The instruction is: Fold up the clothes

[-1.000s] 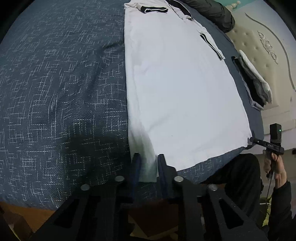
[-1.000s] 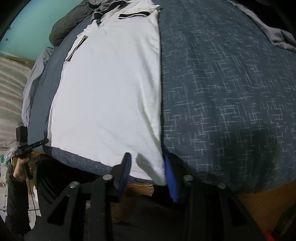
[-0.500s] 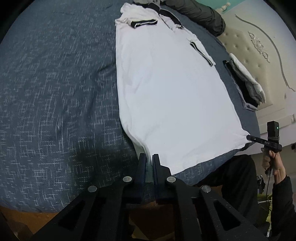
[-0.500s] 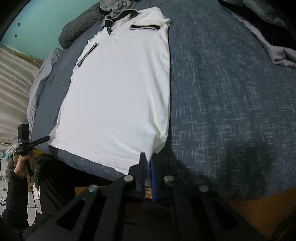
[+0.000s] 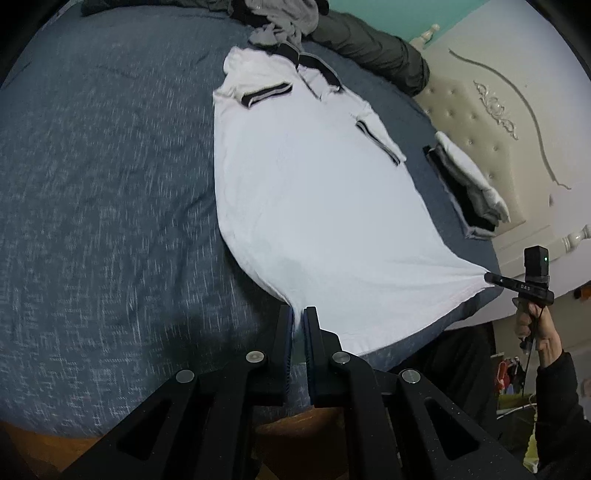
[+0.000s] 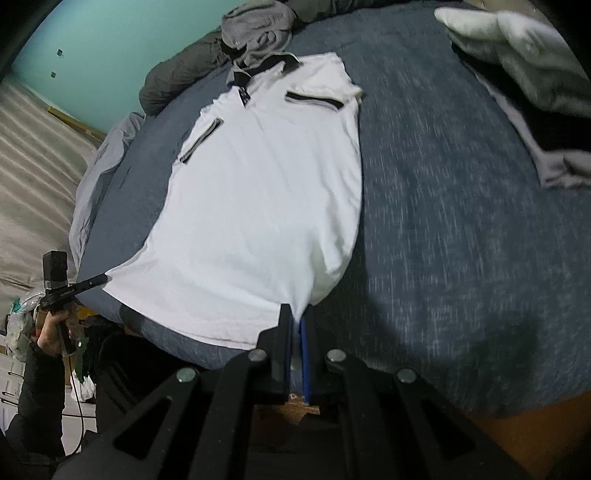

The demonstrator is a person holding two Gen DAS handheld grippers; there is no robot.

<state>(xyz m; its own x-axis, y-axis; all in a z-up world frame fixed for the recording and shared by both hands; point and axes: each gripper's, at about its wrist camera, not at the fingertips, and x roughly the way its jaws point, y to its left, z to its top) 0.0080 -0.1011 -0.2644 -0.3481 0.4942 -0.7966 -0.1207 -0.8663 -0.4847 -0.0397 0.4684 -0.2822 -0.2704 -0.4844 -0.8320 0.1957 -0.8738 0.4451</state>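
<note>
Spread flat along the bed, the white short-sleeved polo shirt with black-trimmed cuffs and a dark collar [image 5: 317, 206] [image 6: 266, 199] lies face up on the dark blue bedspread flecked with white [image 5: 103, 206] [image 6: 461, 221], its collar at the far end and its hem at the near edge. Both hem corners are raised off the cover. The left tool [image 5: 298, 317] has its black fingers closed on one hem corner, with white cloth pinched between them; in the right wrist view it appears again at the left edge [image 6: 98, 279], held in a hand [image 6: 51, 332]. The right tool [image 6: 297, 317] is likewise clamped on the other hem corner, and the left wrist view shows it at the far right [image 5: 491, 277], gripped by a hand [image 5: 535, 325] in a dark sleeve. Beyond the collar sits a heap of grey and dark clothes [image 6: 258, 29]. A stack of folded garments [image 5: 465, 184] rests near the cream tufted headboard [image 5: 480, 110].
</note>
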